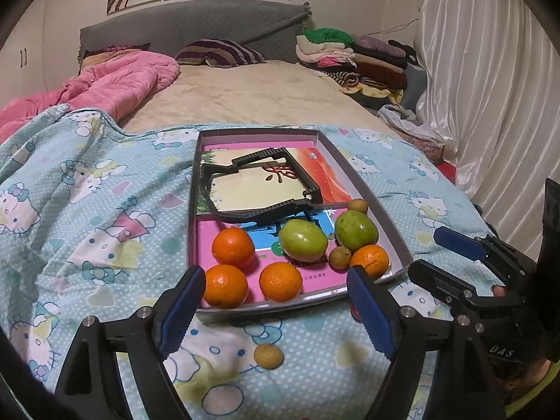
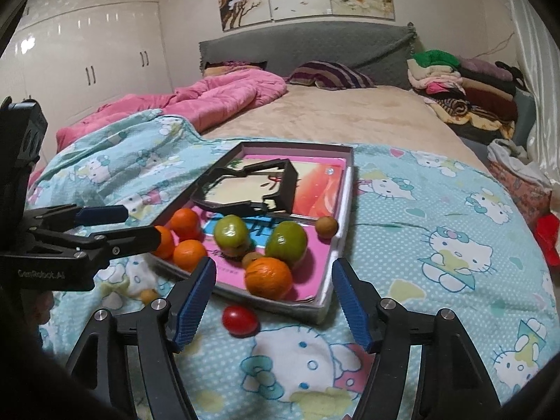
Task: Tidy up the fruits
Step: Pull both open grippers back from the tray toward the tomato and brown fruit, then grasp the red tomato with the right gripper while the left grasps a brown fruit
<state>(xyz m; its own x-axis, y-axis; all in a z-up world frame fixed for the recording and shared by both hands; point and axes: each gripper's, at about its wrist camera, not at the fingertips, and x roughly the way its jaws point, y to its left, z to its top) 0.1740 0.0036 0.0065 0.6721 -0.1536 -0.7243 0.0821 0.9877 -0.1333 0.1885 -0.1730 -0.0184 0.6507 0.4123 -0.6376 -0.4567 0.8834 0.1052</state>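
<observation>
Both tools stand released, with nothing between their blue pads. Left tool (image 1: pixel 276 311) hovers tilted downward over the near edge of the tray (image 1: pixel 353 161), its jaws wide apart and framing the two nearest oranges without touching them. Right tool (image 2: pixel 273 297) hangs just to its right, angled the same way, its jaws spread over a small red fruit (image 2: pixel 240 320) that lies on the blue cartoon-print blanket (image 2: pixel 437 217) just outside the tray's near wall. A fingertip shows on the right tool's handle in the left wrist view; otherwise the hands are hidden.

Inside the shallow tray, which sits on the bed, four oranges gather at the near end: one at the near left corner (image 1: pixel 225 286), one behind it (image 1: pixel 233 247), one in the middle (image 1: pixel 280 281) and one near the right wall (image 1: pixel 370 260). Two green fruits (image 1: pixel 303 240) (image 1: pixel 356 230) sit behind them, with a small brown fruit (image 1: pixel 340 257) tucked between and another (image 1: pixel 357 205) farther back by the right wall. A black plastic frame (image 1: pixel 259 189) lies in the tray's far half. One more small brown fruit (image 1: pixel 268 356) rests on the blanket, near of the tray, below the left tool.
</observation>
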